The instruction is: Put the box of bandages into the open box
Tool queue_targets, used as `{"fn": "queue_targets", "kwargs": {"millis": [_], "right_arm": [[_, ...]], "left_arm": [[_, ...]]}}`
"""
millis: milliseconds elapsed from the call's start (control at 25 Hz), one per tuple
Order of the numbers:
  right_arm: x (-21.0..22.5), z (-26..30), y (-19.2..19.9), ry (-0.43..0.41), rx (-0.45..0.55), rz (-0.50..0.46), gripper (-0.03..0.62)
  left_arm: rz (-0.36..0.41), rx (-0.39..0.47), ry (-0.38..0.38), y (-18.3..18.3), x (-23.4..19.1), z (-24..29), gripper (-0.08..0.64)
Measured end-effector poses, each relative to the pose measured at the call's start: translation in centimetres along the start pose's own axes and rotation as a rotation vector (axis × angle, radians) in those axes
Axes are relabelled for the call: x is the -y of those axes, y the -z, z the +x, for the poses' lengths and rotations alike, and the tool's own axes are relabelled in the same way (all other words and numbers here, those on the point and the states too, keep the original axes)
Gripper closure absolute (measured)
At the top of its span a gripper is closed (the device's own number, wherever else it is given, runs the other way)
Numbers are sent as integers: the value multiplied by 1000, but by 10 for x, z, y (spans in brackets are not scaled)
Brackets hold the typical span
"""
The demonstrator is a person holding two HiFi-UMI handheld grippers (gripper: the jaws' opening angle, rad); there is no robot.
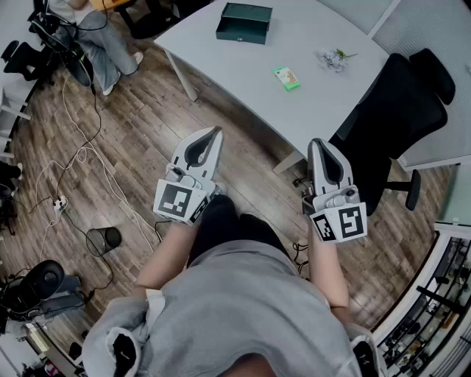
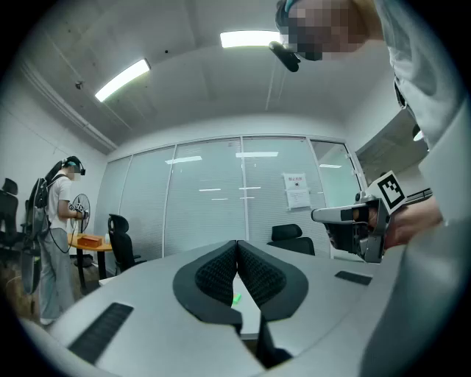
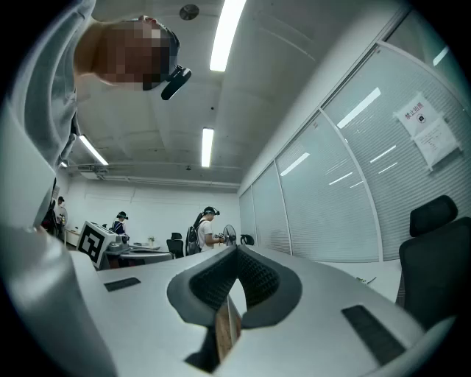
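Observation:
A small green box of bandages (image 1: 286, 78) lies on the white table (image 1: 243, 81), near its middle. The open dark green box (image 1: 244, 23) sits farther back on the same table. My left gripper (image 1: 215, 132) is held up over the wooden floor, short of the table's near edge, shut and empty. My right gripper (image 1: 317, 144) is level with it beside the table's corner, also shut with nothing in it. In the left gripper view the jaws (image 2: 237, 259) meet tip to tip, and the green box of bandages (image 2: 236, 300) shows as a speck through the gap. The right gripper (image 3: 235, 254) has its jaws pressed together.
A black office chair (image 1: 397, 118) stands at the table's right. A small bunch of flowers (image 1: 331, 59) lies at the table's right end. Cables (image 1: 88, 169) and a black bin (image 1: 103, 239) are on the floor at left. Other people stand in the room's far part.

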State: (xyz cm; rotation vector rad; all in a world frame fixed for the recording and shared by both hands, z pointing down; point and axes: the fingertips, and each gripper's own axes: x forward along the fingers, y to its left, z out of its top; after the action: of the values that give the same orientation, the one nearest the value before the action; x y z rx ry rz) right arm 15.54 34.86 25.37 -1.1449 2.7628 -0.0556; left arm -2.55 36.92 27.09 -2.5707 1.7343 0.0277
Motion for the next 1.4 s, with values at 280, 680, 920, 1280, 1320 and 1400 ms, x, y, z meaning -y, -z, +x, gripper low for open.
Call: {"fn": "queue_targets", "kwargs": {"millis": [280,680,920,1280,1320,1400], "right_arm": [[4,-18,-3,-12,12,23,545],[19,-5,-4,-12,73,115,543],[35,35,0,10,83,109,543],[58,145,-7,55,101,65,543],[59,157,-7,67,104,61,543],[60,179,-6,88,111,58,543]], "left_arm": [[1,-10,2,1,20,-1,540],[15,-37,17,5,16,17,540],[3,-28,40,11,-18,54,540],[5,-19,124,10,-108,132,540],[5,-15,136,9,-118,139,540],[3,-10,161,8,-139,152,540]]}}
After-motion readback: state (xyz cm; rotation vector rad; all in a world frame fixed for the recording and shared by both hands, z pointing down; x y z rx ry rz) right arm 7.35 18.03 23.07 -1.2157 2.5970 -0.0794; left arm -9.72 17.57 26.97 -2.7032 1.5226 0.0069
